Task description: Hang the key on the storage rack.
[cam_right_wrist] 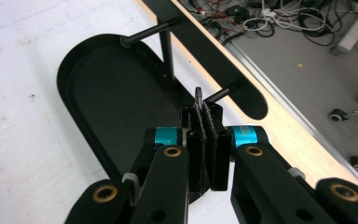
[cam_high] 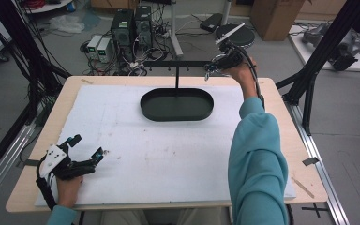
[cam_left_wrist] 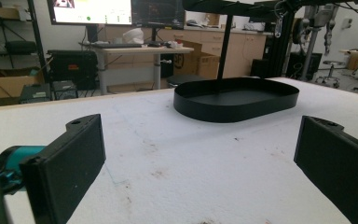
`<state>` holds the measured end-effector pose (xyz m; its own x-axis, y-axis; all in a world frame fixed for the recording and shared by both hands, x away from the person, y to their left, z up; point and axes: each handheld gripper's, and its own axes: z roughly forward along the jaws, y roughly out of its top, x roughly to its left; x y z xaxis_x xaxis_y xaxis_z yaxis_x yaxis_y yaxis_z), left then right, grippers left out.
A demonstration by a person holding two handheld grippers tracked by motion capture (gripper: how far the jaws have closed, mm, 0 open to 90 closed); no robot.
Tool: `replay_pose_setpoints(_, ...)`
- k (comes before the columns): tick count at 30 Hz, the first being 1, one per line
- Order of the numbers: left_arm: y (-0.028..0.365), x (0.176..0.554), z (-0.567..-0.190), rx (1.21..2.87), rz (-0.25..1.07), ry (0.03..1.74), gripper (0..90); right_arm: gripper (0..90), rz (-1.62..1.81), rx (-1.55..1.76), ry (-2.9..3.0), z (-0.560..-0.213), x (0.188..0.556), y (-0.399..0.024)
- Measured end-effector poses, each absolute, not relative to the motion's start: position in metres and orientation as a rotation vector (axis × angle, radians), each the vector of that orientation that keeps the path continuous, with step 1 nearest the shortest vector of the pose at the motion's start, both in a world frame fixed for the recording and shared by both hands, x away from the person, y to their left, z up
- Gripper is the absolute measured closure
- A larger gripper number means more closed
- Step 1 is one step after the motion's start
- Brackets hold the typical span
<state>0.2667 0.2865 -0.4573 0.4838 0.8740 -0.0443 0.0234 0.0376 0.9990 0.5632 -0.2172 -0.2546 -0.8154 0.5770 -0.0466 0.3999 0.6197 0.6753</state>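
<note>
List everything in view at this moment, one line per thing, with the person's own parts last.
Tray: one, black, oval, far middle of the white mat, nothing in it.
Stand: one, black, post rising from the tray's far side with a crossbar and short pegs.
Mat: one, white, covering most of the table.
Table: one, light wood.
Computer towers: two, dark, on the floor beyond the table.
Left gripper: black, near left corner, jaws open, holding nothing.
Right gripper: black, raised by the crossbar's right end, jaws shut.
Sleeves: teal.

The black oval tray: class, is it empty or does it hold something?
Empty. The black oval tray shows a bare floor in the high view, and nothing rises above its rim in the left gripper view.
</note>
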Motion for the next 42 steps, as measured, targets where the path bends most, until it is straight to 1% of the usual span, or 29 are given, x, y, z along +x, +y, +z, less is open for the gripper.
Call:
replay_pose_setpoints(7,0.286,0.267,-0.457,1.387,0.795,0.858,2.3,88.6,0.966,0.802,2.577,-0.256,0.565,-0.217)
replay_pose_setpoints(10,0.286,0.267,-0.457,1.386,0.795,0.858,2.3,87.5,0.977,0.813,2.571,-0.257,0.565,-0.217)
replay_pose_setpoints(11,0.286,0.267,-0.457,1.387,0.795,0.858,2.3,85.8,0.975,0.808,2.575,-0.257,0.565,-0.217)
replay_pose_setpoints(15,0.286,0.267,-0.457,1.387,0.795,0.858,2.3,64.5,0.999,0.853,2.539,-0.258,0.565,-0.217)
replay_pose_setpoints(16,0.286,0.267,-0.457,1.386,0.795,0.858,2.3,58.0,0.994,0.851,2.526,-0.258,0.565,-0.217)
replay_pose_setpoints(17,0.286,0.266,-0.457,1.387,0.795,0.857,2.3,50.1,0.995,0.864,2.514,-0.258,0.565,-0.218)
replay_pose_setpoints(19,0.286,0.267,-0.457,1.385,0.795,0.858,2.3,30.5,1.033,0.893,2.486,-0.257,0.564,-0.218)
replay_pose_setpoints(20,0.286,0.267,-0.457,1.387,0.795,0.857,2.3,23.4,1.037,0.924,2.466,-0.256,0.562,-0.218)
replay_pose_setpoints(22,0.286,0.267,-0.457,1.387,0.794,0.857,2.3,12.2,1.066,0.987,2.428,-0.253,0.559,-0.218)
replay_pose_setpoints(24,0.286,0.267,-0.457,1.387,0.794,0.859,2.3,9.0,1.132,0.987,2.444,-0.25,0.554,-0.22)
replay_pose_setpoints(25,0.287,0.267,-0.457,1.387,0.795,0.859,2.3,1.1,1.144,0.968,2.435,-0.248,0.551,-0.22)
replay_pose_setpoints(35,0.287,0.266,-0.457,1.389,0.796,0.856,2.3,0.7,1.269,0.887,2.346,-0.237,0.494,-0.242)
replay_pose_setpoints(39,0.287,0.266,-0.457,1.384,0.798,0.855,2.3,0.8,1.309,0.81,2.304,-0.239,0.462,-0.254)
replay_pose_setpoints(42,0.286,0.266,-0.457,1.39,0.801,0.854,2.3,0.7,1.358,0.744,2.267,-0.247,0.433,-0.263)
